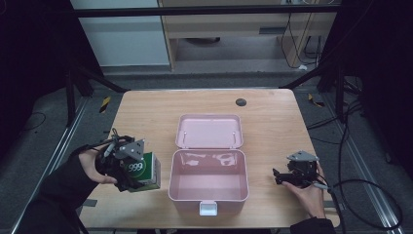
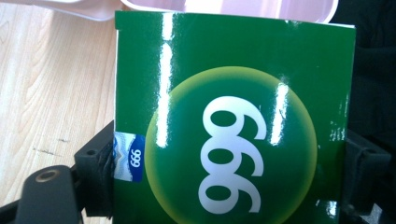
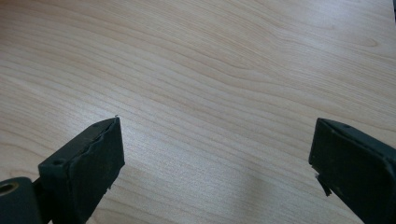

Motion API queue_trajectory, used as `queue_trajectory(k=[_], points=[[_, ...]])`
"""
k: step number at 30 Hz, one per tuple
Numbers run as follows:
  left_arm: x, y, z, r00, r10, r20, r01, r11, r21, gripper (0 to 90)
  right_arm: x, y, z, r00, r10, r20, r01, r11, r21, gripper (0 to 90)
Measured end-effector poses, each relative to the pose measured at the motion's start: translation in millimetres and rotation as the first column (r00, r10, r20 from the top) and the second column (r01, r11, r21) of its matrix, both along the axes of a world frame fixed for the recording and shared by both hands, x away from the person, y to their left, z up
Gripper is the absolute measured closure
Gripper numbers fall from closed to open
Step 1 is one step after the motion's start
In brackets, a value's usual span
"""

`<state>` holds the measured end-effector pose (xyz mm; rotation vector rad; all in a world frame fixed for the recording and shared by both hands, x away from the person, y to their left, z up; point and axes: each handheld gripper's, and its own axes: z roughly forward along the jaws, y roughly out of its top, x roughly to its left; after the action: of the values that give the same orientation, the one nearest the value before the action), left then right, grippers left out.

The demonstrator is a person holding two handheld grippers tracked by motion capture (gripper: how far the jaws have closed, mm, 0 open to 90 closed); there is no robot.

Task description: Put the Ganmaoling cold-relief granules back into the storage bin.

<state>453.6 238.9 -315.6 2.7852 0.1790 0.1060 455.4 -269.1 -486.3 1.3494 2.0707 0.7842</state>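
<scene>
Between the jaws of our left gripper [image 1: 127, 168] sits a green 999 box [image 1: 146, 171], clamped on both sides just left of the open pink case [image 1: 208, 202]. Our right gripper [image 1: 285, 178] rests spread wide above bare wooden table [image 3: 224, 70], well apart from the case's other side.

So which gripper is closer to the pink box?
Left. The left gripper, holding the green 999 carton, sits just beside the open pink box. The right gripper rests farther off on the box's other side, jaws open.
</scene>
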Motion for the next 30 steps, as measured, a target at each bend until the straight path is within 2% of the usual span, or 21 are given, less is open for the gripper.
queue_trajectory(k=[8, 12, 21, 30], points=[[-1.0, -4.7, 16.4, 1.0000, -0.002, -0.001, 0.002, 0.9998, -0.020, 14.7, 0.3, 0.1, -0.4, 1.0000, -0.002, 0.000, 0.002, 1.000, 0.000, 3.5], [0.3, -11.4, 22.8, 0.9996, -0.029, 0.005, 0.029, 0.9995, -0.016, 14.7, 0.4, -0.2, -0.2, 1.0000, -0.002, -0.001, 0.002, 1.000, 0.000, 3.4], [0.1, -24.3, 32.5, 0.9990, -0.044, 0.004, 0.044, 0.9990, -0.008, 14.7, 0.3, -0.8, 0.1, 1.0000, -0.004, -0.002, 0.004, 1.000, -0.001, 3.3], [3.1, -39.0, 35.5, 0.9978, -0.066, -0.001, 0.066, 0.9978, -0.006, 14.7, 0.4, -0.8, 0.1, 0.9999, -0.010, -0.003, 0.010, 1.000, 0.000, 3.3]])
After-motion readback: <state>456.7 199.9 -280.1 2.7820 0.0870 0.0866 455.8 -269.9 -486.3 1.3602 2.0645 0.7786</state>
